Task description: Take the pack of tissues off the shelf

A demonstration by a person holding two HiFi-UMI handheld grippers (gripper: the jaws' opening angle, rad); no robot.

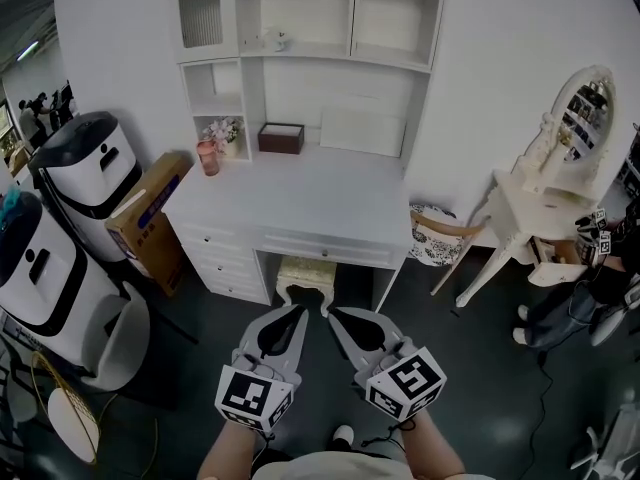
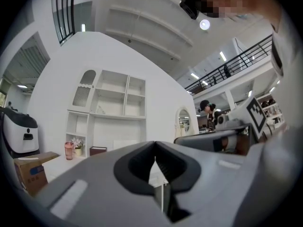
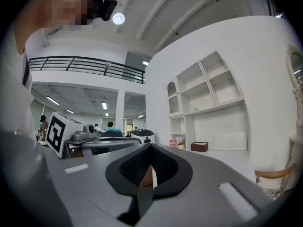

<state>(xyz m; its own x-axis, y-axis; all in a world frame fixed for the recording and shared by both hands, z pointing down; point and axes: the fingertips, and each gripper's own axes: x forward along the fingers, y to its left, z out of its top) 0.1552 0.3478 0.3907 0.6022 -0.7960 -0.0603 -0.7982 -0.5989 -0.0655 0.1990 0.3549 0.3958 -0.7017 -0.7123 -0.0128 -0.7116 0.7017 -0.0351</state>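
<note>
**Jaws pressed together, both gripping nothing**

Holding left gripper (image 1: 302, 310) and right gripper (image 1: 331, 313) side by side, low before the white bench (image 1: 300, 193). Leaving white tissue pack (image 1: 362, 130) leaning against its back panel, near brown box (image 1: 281, 138).

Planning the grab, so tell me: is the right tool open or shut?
Shut. In the right gripper view, the right tool has its jaws touching at the tips, with nothing held between them.

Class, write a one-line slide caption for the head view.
Left gripper and right gripper, both shut and empty, face the white desk.
</note>
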